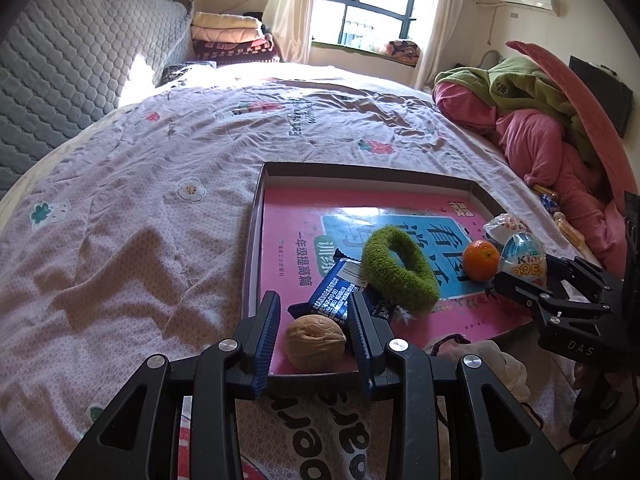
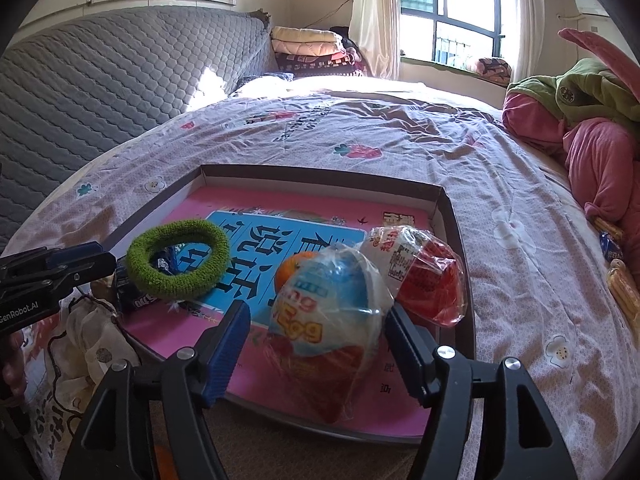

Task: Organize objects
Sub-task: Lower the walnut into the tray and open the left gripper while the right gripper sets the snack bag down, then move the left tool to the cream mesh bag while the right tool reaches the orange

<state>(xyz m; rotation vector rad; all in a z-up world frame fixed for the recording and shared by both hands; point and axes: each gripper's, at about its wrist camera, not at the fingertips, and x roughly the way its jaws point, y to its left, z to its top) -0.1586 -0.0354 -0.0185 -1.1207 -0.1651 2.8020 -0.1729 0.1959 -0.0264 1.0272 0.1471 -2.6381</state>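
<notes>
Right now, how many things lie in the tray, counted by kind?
Wrapped snacks: 3 (egg, red pack, blue bar)
Fruit: 1 (orange)
Nuts: 1 (walnut)
Hair rings: 1 (green ring)
Total: 6

A shallow tray (image 1: 256, 216) lies on the bed (image 1: 140, 208), holding a walnut (image 1: 315, 341) at its near left corner, a snack packet (image 1: 340, 288) just behind it and a hair ring (image 1: 398, 266) resting partly on the packet. Right of the ring sit a mandarin (image 1: 481, 260), a wrapped toy egg (image 2: 332, 320) beside it and a jelly cup (image 2: 420, 272) behind the egg, near the tray's right wall.
</notes>
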